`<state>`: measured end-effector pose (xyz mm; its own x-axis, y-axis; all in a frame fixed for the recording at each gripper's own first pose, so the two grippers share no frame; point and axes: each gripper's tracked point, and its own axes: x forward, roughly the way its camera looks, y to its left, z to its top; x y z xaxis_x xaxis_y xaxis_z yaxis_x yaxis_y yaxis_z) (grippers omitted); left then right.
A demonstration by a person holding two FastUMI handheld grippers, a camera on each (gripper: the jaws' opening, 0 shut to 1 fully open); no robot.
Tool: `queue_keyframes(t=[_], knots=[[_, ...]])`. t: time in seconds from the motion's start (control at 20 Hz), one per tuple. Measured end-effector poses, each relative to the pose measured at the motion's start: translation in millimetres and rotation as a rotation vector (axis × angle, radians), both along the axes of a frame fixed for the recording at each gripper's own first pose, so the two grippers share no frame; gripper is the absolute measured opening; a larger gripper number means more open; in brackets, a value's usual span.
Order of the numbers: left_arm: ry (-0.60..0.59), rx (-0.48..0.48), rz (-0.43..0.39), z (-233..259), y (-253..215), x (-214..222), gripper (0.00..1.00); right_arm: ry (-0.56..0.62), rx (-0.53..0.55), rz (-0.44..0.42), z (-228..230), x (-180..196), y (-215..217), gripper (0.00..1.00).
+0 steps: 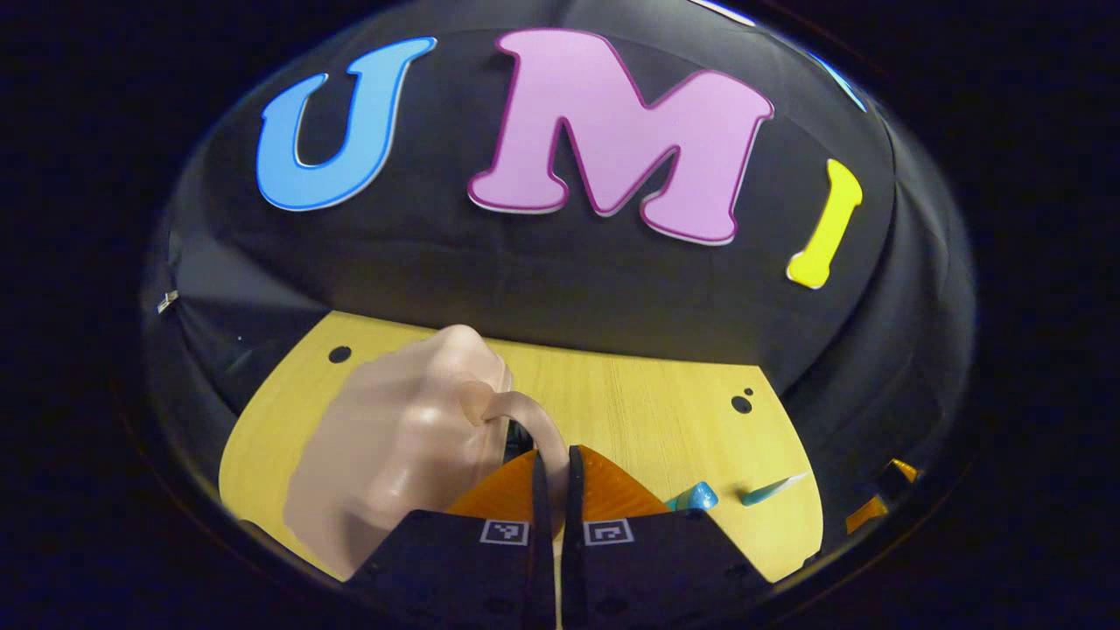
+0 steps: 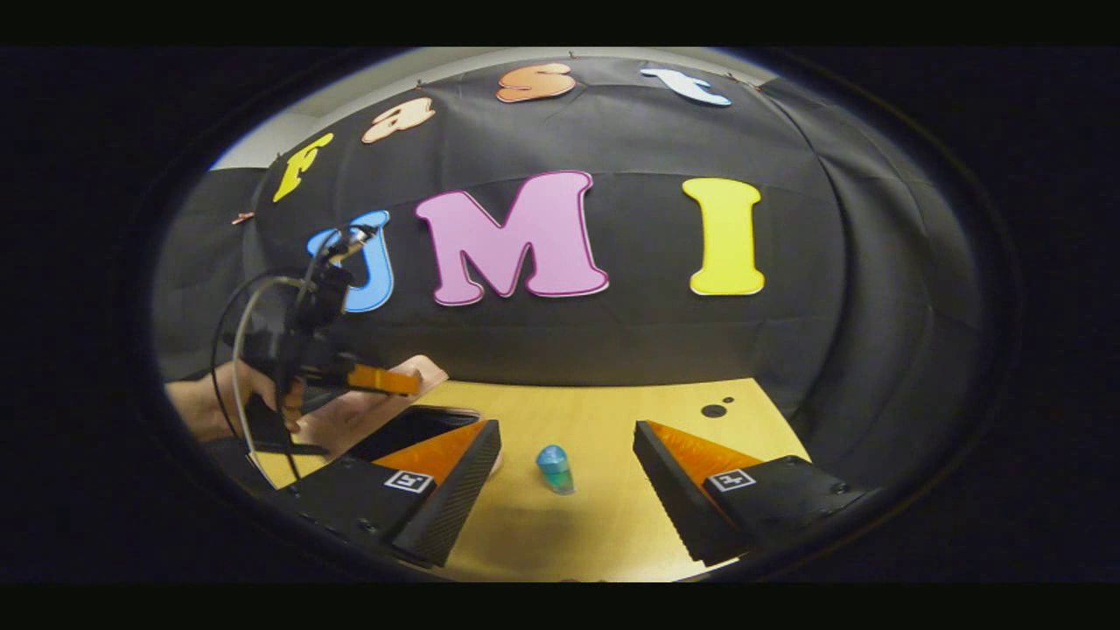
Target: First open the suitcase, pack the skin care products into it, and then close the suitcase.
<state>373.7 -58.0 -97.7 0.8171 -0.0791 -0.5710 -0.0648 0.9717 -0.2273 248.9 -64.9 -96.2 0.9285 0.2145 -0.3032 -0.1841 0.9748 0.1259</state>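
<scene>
My left claw [image 1: 553, 490] is nearly closed, its two orange-faced fingers pinched on the thin curved handle [image 1: 535, 420] of the pale pink suitcase [image 1: 394, 446]. The handle loops up from between the fingertips to the top of the case. The case itself sits to the left of the fingers on the yellow wooden table [image 1: 647, 402], rounded and glossy. To the right of my fingers lie two small teal things: a blue-capped tube [image 1: 697, 497] just beside the right finger, and a thin pointed tube [image 1: 774, 488] a little farther out. An orange-and-black bit of the other claw shows at the far right edge.

My right claw [image 2: 567, 468] stands wide open and holds nothing. Between its fingers, on the table [image 2: 612, 411], lies the blue-capped tube [image 2: 554, 468], touching neither finger. Past my left finger I see the suitcase [image 2: 376, 411] with its lid [image 2: 385, 385] raised and a dark interior below. The left claw [image 2: 372, 379] is up at the lid's edge, with a hand [image 2: 219, 407] holding it and cables looping above.
</scene>
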Motion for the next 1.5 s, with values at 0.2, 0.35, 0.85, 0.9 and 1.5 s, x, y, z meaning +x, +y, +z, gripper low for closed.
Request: queue_keyframes(t=[0.2, 0.35, 0.85, 0.9, 1.5], knots=[[-0.015, 0.104, 0.044, 38.9, 95.7, -15.8, 0.08, -0.011, 0.001, 0.067, 4.0, -1.3, 27.2, 0.97], [-0.043, 0.2, 0.089, 56.7, 156.5, -24.9, 0.08, -0.004, 0.025, 0.098, 12.3, -7.5, 45.6, 0.97], [-0.1, 0.283, 0.129, 24.2, 310.3, -23.5, 0.08, -0.047, -0.122, -0.007, 31.1, -11.3, 61.3, 0.97], [-0.111, 0.279, 0.133, 15.6, 328.9, -19.7, 0.08, -0.047, -0.134, -0.035, 31.4, -11.0, 60.4, 0.97], [0.017, 0.112, 0.219, -177.8, 462.6, -2.5, 0.1, 0.056, -0.265, -0.233, -5.7, -48.7, 48.4, 0.97]])
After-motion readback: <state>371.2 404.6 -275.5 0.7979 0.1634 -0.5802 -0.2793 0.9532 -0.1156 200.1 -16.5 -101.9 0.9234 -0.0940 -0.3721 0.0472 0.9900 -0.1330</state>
